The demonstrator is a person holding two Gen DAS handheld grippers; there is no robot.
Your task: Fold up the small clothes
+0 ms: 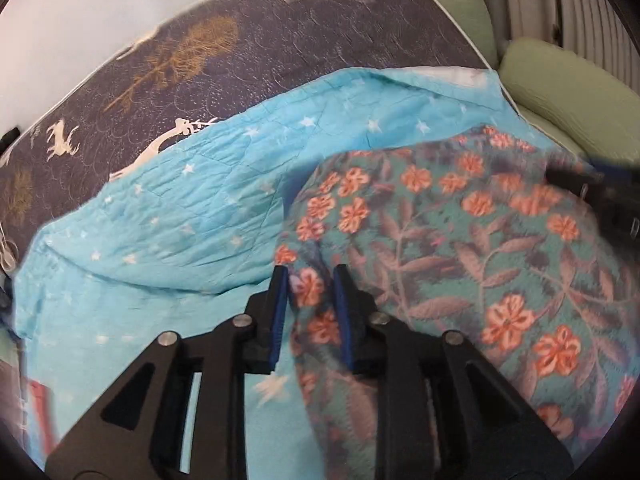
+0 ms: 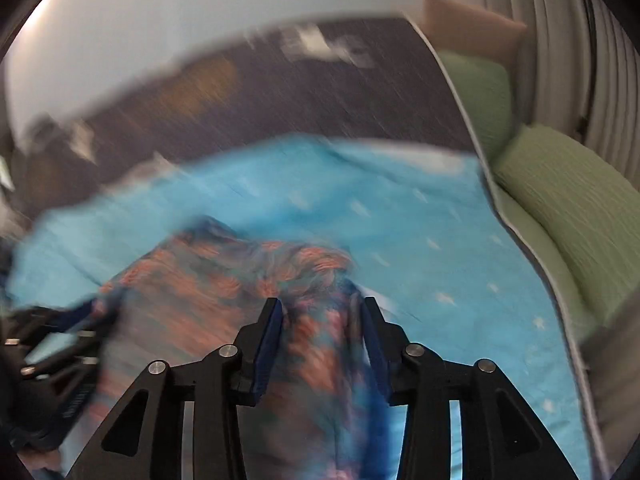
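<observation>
Left wrist: green cushions (image 1: 568,88) beside quilt (image 1: 180,208).

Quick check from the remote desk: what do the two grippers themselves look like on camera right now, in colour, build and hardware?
The left gripper and right gripper look alike: matte black angular bodies with triangular cutouts in the linkage arms, round silver pivot pins, and two straight fingers lined with ribbed blue pads. No cables, labels or sleeves are visible in either wrist view.

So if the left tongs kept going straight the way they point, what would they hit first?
Probably more of the floral garment already pinched in the left tongs; it bunches up directly ahead. Beyond lies the blue star quilt, though depth is hard to judge.
</observation>
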